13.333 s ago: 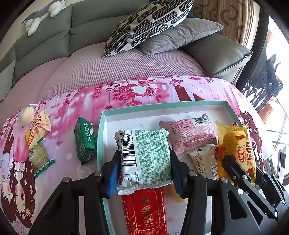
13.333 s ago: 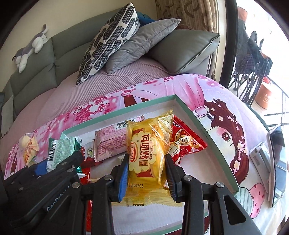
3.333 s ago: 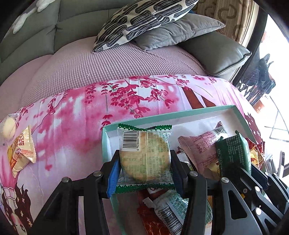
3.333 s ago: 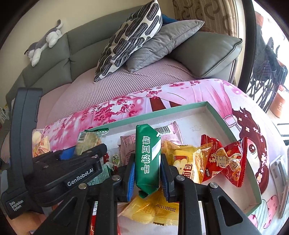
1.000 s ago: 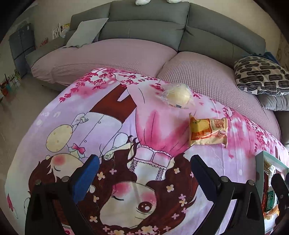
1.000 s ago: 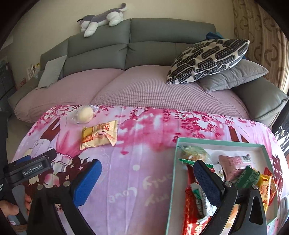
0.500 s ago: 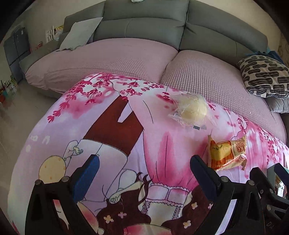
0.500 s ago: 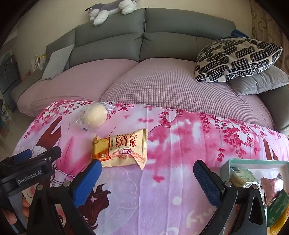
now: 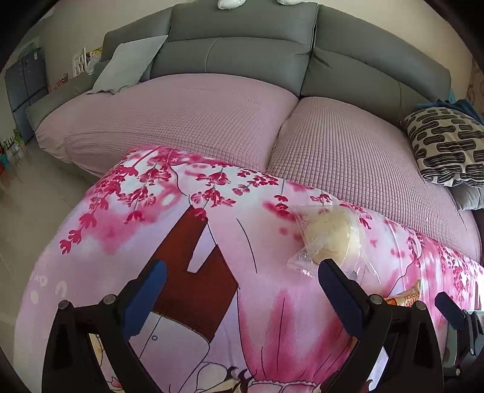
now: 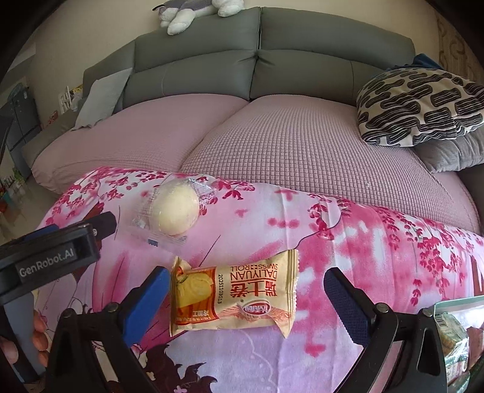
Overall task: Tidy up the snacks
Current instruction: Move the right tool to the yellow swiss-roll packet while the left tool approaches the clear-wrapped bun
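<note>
A yellow Swiss roll packet (image 10: 234,297) lies flat on the pink flowered cloth (image 10: 348,241), between the spread fingers of my right gripper (image 10: 246,291), which is open. Behind it to the left rests a round pale bun in a clear wrapper (image 10: 175,210), also seen in the left wrist view (image 9: 331,235). My left gripper (image 9: 239,279) is open over bare cloth, its right finger just in front of the bun. A corner of the Swiss roll packet (image 9: 405,297) peeks out at the right. The teal snack tray (image 10: 453,305) shows at the lower right edge with packets in it.
A grey sofa with pink quilted seat covers (image 10: 287,142) runs behind the table. A black-and-white patterned pillow (image 10: 420,105) lies on its right end. A plush toy (image 10: 193,12) rests on the backrest. A hand (image 10: 21,344) holds the left gripper's body at the lower left.
Both grippers have moved forward toward the two loose snacks. The Swiss roll packet now lies between the right fingers, and the bun sits closer to the left gripper's right finger.
</note>
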`<state>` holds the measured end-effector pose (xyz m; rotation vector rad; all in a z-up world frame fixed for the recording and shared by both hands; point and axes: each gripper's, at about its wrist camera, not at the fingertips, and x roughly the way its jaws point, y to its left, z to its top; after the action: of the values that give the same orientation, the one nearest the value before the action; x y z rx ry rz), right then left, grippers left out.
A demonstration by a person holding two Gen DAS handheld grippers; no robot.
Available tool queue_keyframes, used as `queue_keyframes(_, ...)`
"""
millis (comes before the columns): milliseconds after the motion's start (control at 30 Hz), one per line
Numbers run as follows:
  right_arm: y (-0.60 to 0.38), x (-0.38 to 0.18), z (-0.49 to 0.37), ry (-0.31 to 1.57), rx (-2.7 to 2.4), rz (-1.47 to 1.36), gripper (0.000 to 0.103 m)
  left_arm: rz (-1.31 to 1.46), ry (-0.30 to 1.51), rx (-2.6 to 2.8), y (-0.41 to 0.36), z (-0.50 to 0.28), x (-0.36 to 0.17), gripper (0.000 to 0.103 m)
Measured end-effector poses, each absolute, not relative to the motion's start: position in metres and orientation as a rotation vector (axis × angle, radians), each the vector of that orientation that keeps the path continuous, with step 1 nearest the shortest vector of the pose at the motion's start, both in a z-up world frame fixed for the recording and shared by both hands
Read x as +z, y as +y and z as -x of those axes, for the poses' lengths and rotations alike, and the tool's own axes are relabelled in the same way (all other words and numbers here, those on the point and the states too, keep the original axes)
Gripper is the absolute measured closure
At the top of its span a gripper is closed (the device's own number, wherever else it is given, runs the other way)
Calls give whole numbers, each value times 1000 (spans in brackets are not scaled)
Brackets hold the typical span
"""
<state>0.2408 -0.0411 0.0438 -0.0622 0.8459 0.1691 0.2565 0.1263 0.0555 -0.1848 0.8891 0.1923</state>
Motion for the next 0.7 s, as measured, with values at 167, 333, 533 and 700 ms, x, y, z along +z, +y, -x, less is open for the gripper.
queue_keyframes(167, -32, 34, -241, 859, 183, 97, 0, 184, 889, 188, 123, -261, 52, 3)
queue_keyframes(333, -30, 26, -243, 874, 196, 118, 0, 213, 839, 169, 122, -258, 63, 3)
queue_keyframes(533, -51, 21, -252, 898, 143, 50, 0, 220, 812, 129, 105, -268, 72, 3)
queue_keyframes(700, -76, 16, -258, 915, 81, -4, 0, 206, 825, 87, 83, -286, 65, 3)
